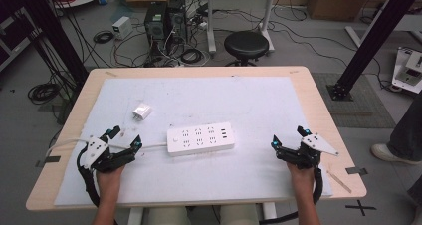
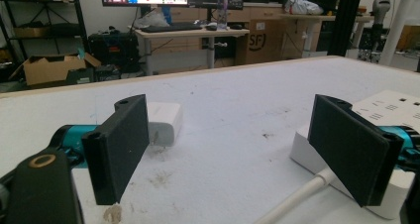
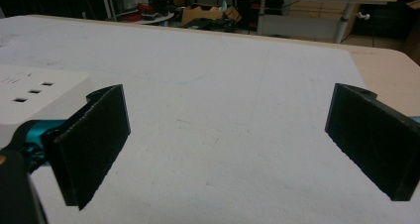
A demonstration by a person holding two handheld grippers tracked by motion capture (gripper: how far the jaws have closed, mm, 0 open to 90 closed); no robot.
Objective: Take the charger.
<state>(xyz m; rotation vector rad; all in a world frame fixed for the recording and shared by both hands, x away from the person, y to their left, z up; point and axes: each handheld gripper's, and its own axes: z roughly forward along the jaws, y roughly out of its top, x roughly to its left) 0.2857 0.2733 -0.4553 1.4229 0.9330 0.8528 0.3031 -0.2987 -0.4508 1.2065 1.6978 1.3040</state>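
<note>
A white power strip (image 1: pixel 200 139) lies in the middle of the white mat, its cable (image 1: pixel 149 146) running left. A small white plug adapter (image 1: pixel 142 111) lies to its upper left. My left gripper (image 1: pixel 125 137) rests at the front left, open and empty, its jaws set either side of the cable. In the left gripper view the adapter (image 2: pixel 163 122) shows past the left jaw and the strip's end (image 2: pixel 396 115) behind the right jaw. My right gripper (image 1: pixel 289 137) rests open and empty at the front right. In the right gripper view the strip (image 3: pixel 34 92) lies at the left.
The white mat (image 1: pixel 249 100) covers most of the wooden table (image 1: pixel 318 110). Behind the table stand a black stool (image 1: pixel 246 45), computer towers (image 1: pixel 163 20) and tangled cables on the floor. A person's shoe (image 1: pixel 390 153) shows at the right edge.
</note>
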